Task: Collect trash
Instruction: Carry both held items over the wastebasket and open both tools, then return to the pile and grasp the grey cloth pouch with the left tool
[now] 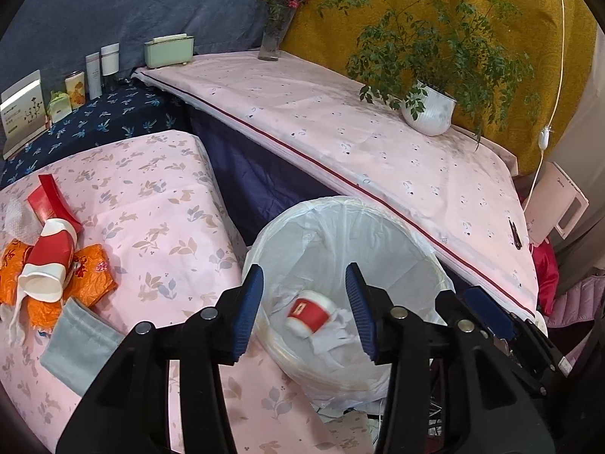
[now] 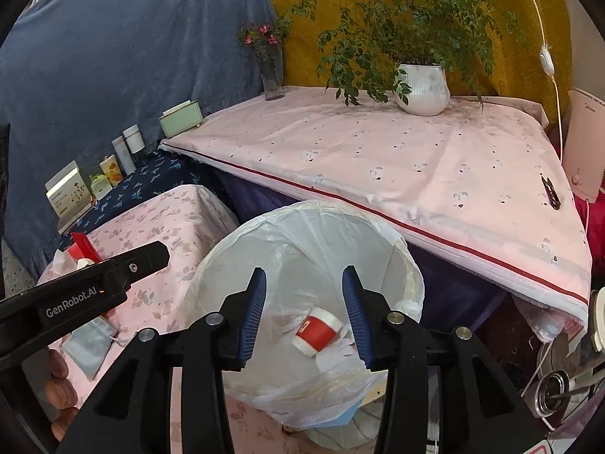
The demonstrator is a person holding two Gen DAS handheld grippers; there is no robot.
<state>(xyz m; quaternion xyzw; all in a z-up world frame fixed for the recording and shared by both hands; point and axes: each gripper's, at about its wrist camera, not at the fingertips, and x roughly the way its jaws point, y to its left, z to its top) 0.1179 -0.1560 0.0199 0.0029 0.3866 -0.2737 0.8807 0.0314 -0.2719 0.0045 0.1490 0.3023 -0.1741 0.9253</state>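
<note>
A bin lined with a white plastic bag (image 1: 397,242) (image 2: 234,249) stands beside the low pink table. A red and white paper cup (image 1: 308,312) (image 2: 319,327) lies inside it on crumpled white paper. My left gripper (image 1: 304,308) is open and empty above the bin. My right gripper (image 2: 304,314) is open and empty above the bin too. On the table a second red and white cup (image 1: 47,261) lies on orange wrappers (image 1: 90,276), with a red box (image 1: 51,200) and white tissue (image 1: 20,217).
A grey pouch (image 1: 77,344) lies at the table's near edge. A higher pink-covered table (image 1: 378,143) holds a potted plant (image 1: 429,108), a flower vase (image 1: 272,38) and a black clip (image 1: 515,232). Boxes and bottles (image 1: 94,75) line the back left.
</note>
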